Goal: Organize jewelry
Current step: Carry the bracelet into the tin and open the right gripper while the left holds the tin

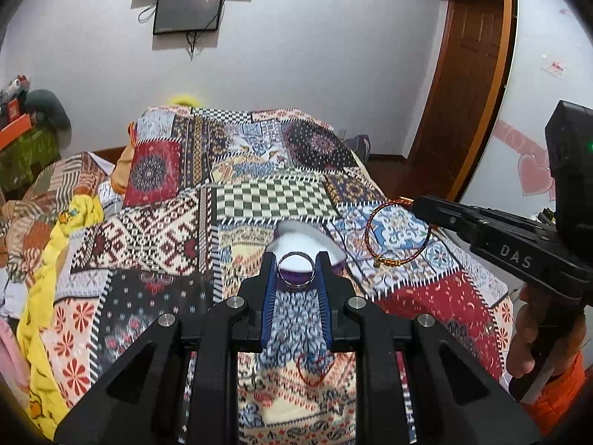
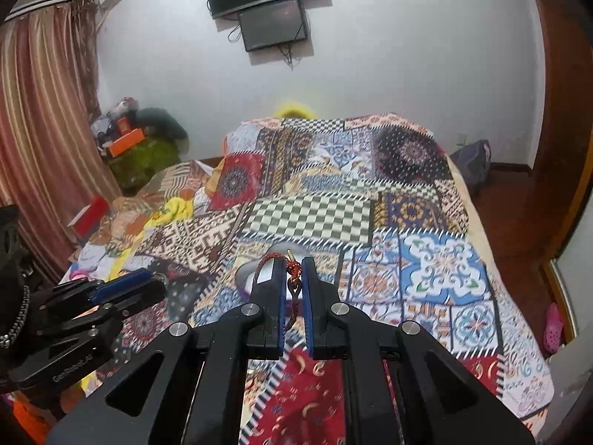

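In the left wrist view my left gripper (image 1: 296,259) is shut on a silver ring (image 1: 296,287), held upright between its blue pads above the bed. Just behind the ring, a small white dish with a purple side (image 1: 315,239) sits on the bedspread. My right gripper (image 1: 417,204) comes in from the right, shut on a red braided bracelet (image 1: 388,261) that hangs down with a gold charm. In the right wrist view the same bracelet (image 2: 292,270) is pinched between the right gripper (image 2: 294,263) pads, above the dish (image 2: 246,276). The left gripper (image 2: 148,278) shows at the left.
A patchwork bedspread (image 1: 259,193) covers the bed. A loose red thread (image 1: 315,374) lies on it near the front. Yellow cloth (image 1: 44,278) and crumpled clothes pile at the left. A person's hand in an orange sleeve (image 1: 526,348) holds the right gripper. A wooden door (image 1: 470,74) stands at the right.
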A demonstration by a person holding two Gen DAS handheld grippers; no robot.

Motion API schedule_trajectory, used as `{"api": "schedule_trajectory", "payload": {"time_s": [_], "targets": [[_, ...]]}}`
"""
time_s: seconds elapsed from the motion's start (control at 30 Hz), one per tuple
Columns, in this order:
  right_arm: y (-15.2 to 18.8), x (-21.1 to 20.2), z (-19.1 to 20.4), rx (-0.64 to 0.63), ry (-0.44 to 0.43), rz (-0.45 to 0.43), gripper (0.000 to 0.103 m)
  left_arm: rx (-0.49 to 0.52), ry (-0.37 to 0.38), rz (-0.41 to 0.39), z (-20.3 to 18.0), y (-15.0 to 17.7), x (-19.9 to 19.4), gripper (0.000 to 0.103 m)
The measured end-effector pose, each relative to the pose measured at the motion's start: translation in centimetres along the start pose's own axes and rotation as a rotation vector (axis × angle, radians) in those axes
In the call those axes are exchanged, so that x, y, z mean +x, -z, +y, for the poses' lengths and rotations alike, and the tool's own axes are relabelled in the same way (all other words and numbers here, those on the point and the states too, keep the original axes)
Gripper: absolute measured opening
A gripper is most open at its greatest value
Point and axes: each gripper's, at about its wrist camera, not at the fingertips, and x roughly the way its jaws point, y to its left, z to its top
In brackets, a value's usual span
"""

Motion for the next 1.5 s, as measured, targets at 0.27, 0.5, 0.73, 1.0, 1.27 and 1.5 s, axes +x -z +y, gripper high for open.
{"api": "schedule_trajectory", "payload": {"time_s": [0.27,0.5,0.73,1.0,1.27,1.5], "targets": [[-1.0,1.8,-0.4,-0.010,0.003,-0.005,0.007,0.018,0.003,-0.018,-0.2,-1.5,1.8,0.020],[-1.2,4.7,-0.3,-0.017,-0.021,0.033,0.007,0.016,0.013,0.006,0.3,-1.9,4.3,0.020],[-0.9,8.4,-1.0,0.024,-0.102,0.133,0.007,0.021,0.008,0.061,1.4,-1.9,7.4,0.020],[-0.4,11.4,-1.4,-0.009,-0.089,0.245,0.007,0.037,0.044,0.110,2.0,-1.5,9.8,0.020],[-0.1,12.2,-0.8,-0.094,-0.090,0.297,0.007,0.060,0.070,0.174,2.2,-1.2,12.4,0.020],[-0.2,13.2,-0.8,-0.108,-0.111,0.354,0.007,0.053,0.060,0.213,2.7,-1.0,13.5,0.020]]}}
